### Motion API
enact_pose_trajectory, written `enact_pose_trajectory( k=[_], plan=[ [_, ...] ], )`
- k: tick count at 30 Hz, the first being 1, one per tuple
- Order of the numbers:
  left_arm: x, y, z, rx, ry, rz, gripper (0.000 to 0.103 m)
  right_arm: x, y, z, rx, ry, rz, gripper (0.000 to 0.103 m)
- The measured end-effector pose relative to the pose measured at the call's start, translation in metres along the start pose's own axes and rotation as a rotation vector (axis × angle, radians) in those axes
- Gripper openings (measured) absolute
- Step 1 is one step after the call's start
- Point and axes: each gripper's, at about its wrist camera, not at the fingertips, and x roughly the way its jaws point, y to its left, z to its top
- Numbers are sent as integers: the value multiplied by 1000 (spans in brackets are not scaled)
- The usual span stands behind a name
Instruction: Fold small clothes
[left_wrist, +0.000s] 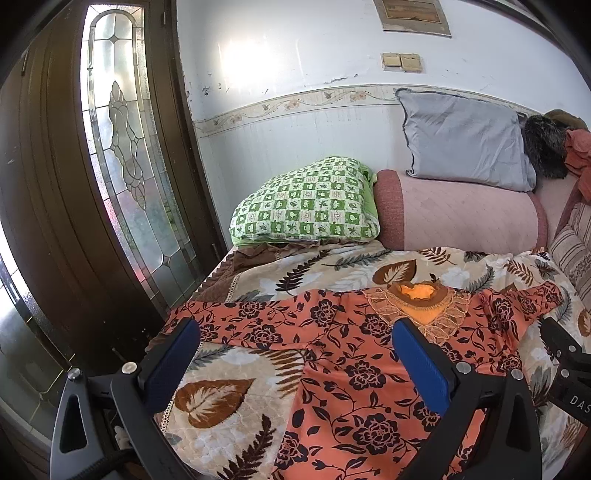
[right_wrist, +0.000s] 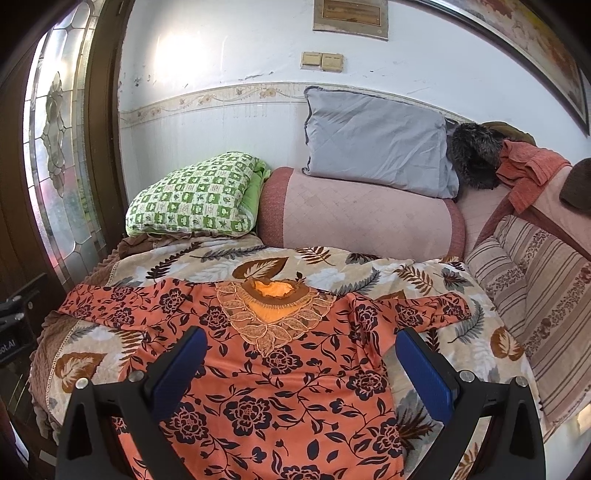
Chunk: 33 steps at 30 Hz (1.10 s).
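Observation:
An orange top with dark flowers (left_wrist: 354, 369) (right_wrist: 280, 384) lies spread flat on the leaf-patterned blanket (left_wrist: 221, 402) (right_wrist: 373, 273), both sleeves out to the sides and its lace neckline (right_wrist: 273, 314) facing the far end. My left gripper (left_wrist: 295, 354) hovers open above the garment's left half, blue pads wide apart with nothing between them. My right gripper (right_wrist: 301, 360) hangs open over the chest area, also holding nothing. Part of the right gripper's black body (left_wrist: 565, 365) shows at the right edge of the left wrist view.
A green checked pillow (right_wrist: 192, 195), a pink bolster (right_wrist: 362, 218) and a grey pillow (right_wrist: 376, 144) line the far wall. Striped cushions (right_wrist: 532, 295) stand on the right. A dark wooden door with leaded glass (left_wrist: 122, 155) borders the bed's left edge.

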Motion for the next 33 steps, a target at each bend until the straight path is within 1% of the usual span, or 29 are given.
enact_pose_trajectory(
  k=[9, 21, 25, 27, 29, 31, 33],
  plan=[
    [-6, -13, 3, 26, 13, -17, 103, 0, -12, -2, 22, -1, -2, 103],
    [-38, -26, 7, 66, -16, -10, 103, -21, -30, -3, 61, -29, 11, 103],
    [-42, -41, 14, 73, -28, -43, 103, -30, -41, -3, 69, -42, 1, 103],
    [-34, -54, 21, 72, -17, -73, 103, -31, -48, -3, 67, -43, -12, 103],
    [-18, -72, 27, 67, 5, -115, 103, -28, -67, -6, 80, -34, -26, 103],
    [9, -92, 30, 54, 58, -156, 103, -20, -87, -11, 102, -25, -40, 103],
    [40, -110, 29, 31, 125, -205, 103, -3, -120, -17, 141, -2, -65, 103]
  ],
)
